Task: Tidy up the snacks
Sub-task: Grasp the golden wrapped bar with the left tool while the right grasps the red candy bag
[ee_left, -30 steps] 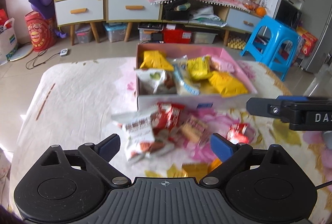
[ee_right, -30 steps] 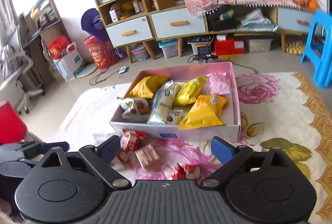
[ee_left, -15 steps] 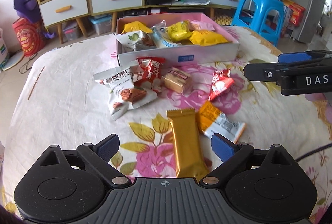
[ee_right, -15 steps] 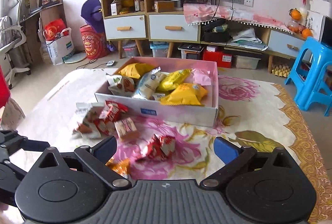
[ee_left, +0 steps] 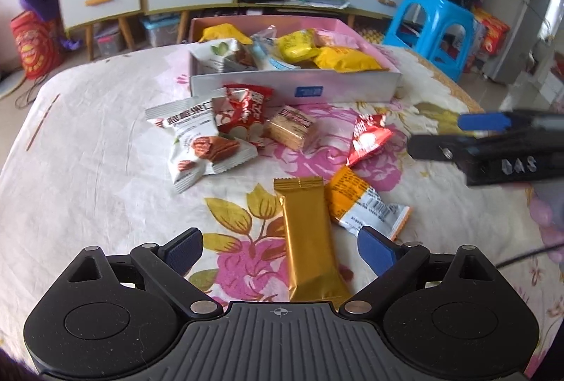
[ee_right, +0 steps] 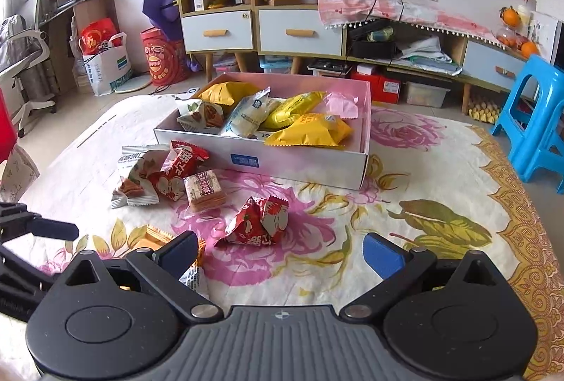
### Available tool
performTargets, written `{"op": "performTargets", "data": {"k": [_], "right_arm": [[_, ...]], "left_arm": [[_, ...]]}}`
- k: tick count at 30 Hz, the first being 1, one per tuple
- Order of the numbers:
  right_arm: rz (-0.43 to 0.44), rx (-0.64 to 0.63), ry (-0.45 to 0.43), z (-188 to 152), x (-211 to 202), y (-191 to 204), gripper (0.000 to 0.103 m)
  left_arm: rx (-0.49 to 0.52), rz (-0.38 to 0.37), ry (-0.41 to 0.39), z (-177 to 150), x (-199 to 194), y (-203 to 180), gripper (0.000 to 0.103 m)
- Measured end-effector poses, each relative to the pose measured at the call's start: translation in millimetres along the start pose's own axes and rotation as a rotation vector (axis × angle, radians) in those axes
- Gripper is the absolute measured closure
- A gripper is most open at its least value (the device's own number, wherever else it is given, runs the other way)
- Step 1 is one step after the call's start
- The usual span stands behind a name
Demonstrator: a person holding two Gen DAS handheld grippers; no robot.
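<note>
A pink-lined cardboard box (ee_left: 292,88) holding yellow, white and pink snack packets sits at the far side of the floral tablecloth. In front of it lie two white nut packets (ee_left: 197,141), a red packet (ee_left: 243,109), a square biscuit pack (ee_left: 289,127) and another red packet (ee_left: 368,137). A gold bar (ee_left: 310,233) lies between the fingers of my open left gripper (ee_left: 280,248), untouched, with an orange-and-white packet (ee_left: 366,204) beside it. My right gripper (ee_right: 281,254) is open just short of the crumpled red packet (ee_right: 259,222); the box (ee_right: 261,162) lies beyond.
The right gripper's fingers (ee_left: 484,121) reach in from the right of the left wrist view. A blue plastic stool (ee_right: 535,106) stands off the table's right side. Cabinets (ee_right: 299,31) and floor clutter lie behind the table. The cloth's gold border (ee_right: 521,204) marks the right edge.
Both grippers have sunk toward the table. The left one drew back from the pile, bringing the gold bar between its fingers. The right one came nearer the crumpled red packet.
</note>
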State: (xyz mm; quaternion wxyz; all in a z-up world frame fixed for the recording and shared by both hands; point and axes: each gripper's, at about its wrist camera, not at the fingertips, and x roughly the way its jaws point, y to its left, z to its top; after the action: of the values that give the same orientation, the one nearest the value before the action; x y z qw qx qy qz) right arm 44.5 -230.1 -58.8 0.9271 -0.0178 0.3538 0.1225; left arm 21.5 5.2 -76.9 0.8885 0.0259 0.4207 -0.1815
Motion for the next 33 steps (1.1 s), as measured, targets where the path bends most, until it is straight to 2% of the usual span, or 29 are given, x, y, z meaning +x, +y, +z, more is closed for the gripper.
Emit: {"op": "performTargets", "data": {"k": [3,5,8,14,19,24,26,33], "right_arm": [[-0.021,0.0,-0.009,1,6,2,0.01],[-0.05,-0.021,-0.026,1,10,5,0.01],[-0.069,-0.04,-0.042,5,16,7,0.01],[0.022,0.032,0.012,13,29,8,0.011],[0.043,0.028,0.054,10,40,12,0.016],[0.055,0.034,0.072,12,45,10,0.021],[0.062,0.039,0.077,13,46,10,0.024],[0.084,0.021,0.108,12,52,13,0.047]], "left_arm": [[0.032,0.016,-0.002,-1,5,-2,0.014],[0.019,-0.001,0.017,0,10,-1,0.024],[0.0,-0.028,0.049,0,19,0,0.032],[0.022,-0.049,0.055,5,24,-10,0.043],[0.12,0.03,0.05,1,25,-24,0.057],[0.127,0.036,0.055,2,23,-24,0.071],[0.113,0.041,0.061,3,22,-22,0.075],[0.051,0.058,0.084,8,21,-11,0.077]]}}
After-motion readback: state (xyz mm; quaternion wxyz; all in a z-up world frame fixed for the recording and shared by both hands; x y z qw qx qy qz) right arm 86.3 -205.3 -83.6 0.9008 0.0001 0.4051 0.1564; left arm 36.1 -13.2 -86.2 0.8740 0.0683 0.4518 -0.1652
